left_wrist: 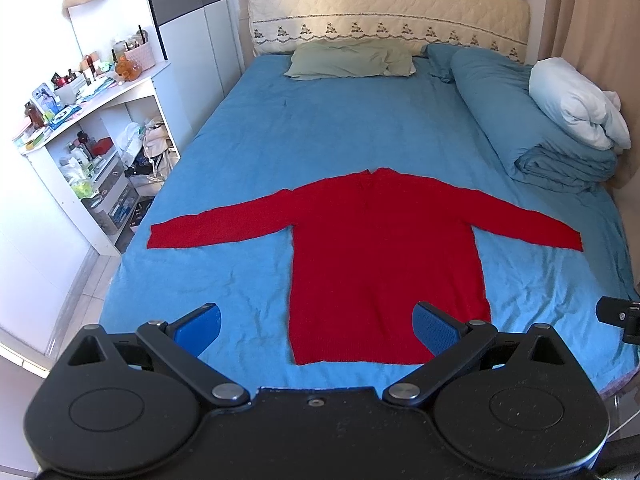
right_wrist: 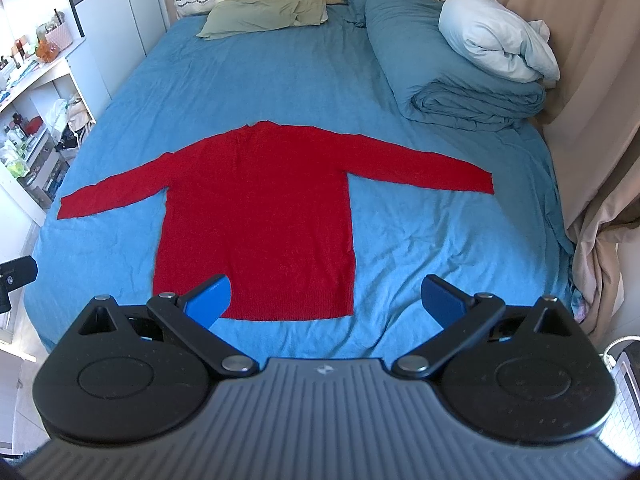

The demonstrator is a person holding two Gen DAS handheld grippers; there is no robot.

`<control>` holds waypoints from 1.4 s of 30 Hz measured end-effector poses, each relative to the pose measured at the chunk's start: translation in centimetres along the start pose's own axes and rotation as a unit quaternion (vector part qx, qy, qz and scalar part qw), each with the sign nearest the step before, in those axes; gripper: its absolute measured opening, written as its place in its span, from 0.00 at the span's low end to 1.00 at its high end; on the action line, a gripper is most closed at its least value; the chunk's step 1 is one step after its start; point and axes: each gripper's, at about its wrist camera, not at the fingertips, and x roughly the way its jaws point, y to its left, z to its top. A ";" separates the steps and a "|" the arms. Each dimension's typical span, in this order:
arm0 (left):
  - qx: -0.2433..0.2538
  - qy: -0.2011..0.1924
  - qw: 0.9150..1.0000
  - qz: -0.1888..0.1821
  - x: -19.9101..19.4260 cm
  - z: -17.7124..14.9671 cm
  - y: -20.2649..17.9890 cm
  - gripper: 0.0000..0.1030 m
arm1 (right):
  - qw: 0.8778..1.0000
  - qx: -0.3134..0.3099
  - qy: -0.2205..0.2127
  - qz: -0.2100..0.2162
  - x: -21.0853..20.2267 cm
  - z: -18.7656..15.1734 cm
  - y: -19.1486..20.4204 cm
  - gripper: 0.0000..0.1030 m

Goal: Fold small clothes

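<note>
A red long-sleeved sweater point(left_wrist: 384, 256) point(right_wrist: 256, 216) lies flat on the blue bed sheet point(left_wrist: 320, 128) point(right_wrist: 280, 76), both sleeves spread out sideways, its hem toward me. My left gripper point(left_wrist: 318, 326) hovers open above the hem's left half, blue pads wide apart, nothing between them. My right gripper point(right_wrist: 326, 300) is open too, above the hem's right corner, holding nothing. Part of the right gripper shows at the right edge of the left wrist view.
A green pillow point(left_wrist: 352, 58) lies at the headboard. A rolled blue duvet point(right_wrist: 452, 76) with a white pillow point(right_wrist: 496, 36) on it fills the bed's right side. White shelves point(left_wrist: 92, 136) crowded with small items stand left. Beige curtains point(right_wrist: 592, 120) hang right.
</note>
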 end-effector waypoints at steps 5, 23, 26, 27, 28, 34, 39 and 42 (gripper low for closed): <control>-0.001 -0.002 1.000 0.000 0.0 0.1 -0.1 1.00 | 1.000 -0.001 -0.002 0.002 0.3 0.2 -0.1 1.00; -0.007 0.004 1.000 0.002 0.3 0.4 0.0 1.00 | 1.000 -0.001 -0.001 0.002 0.3 0.5 -0.3 1.00; -0.005 0.004 1.000 0.004 0.3 0.7 0.1 1.00 | 1.000 0.002 -0.002 0.003 0.3 0.6 -0.3 1.00; -0.003 0.002 1.000 0.005 0.2 0.9 0.2 1.00 | 1.000 0.003 -0.002 0.003 0.3 0.9 -0.3 1.00; -0.002 -0.001 1.000 0.007 0.2 1.2 0.3 1.00 | 1.000 0.006 -0.005 0.002 0.3 1.2 -0.4 1.00; 0.015 -0.039 0.999 -0.015 1.7 6.2 -0.1 1.00 | 0.998 0.043 -0.038 -0.015 0.5 5.0 -2.6 1.00; 0.011 -0.082 0.996 -0.039 5.4 12.4 -1.6 1.00 | 0.993 0.067 -0.069 -0.075 2.8 9.4 -5.9 1.00; 0.016 -0.093 0.995 -0.046 8.2 15.2 -3.5 1.00 | 0.987 0.093 -0.085 -0.097 5.2 12.0 -8.6 1.00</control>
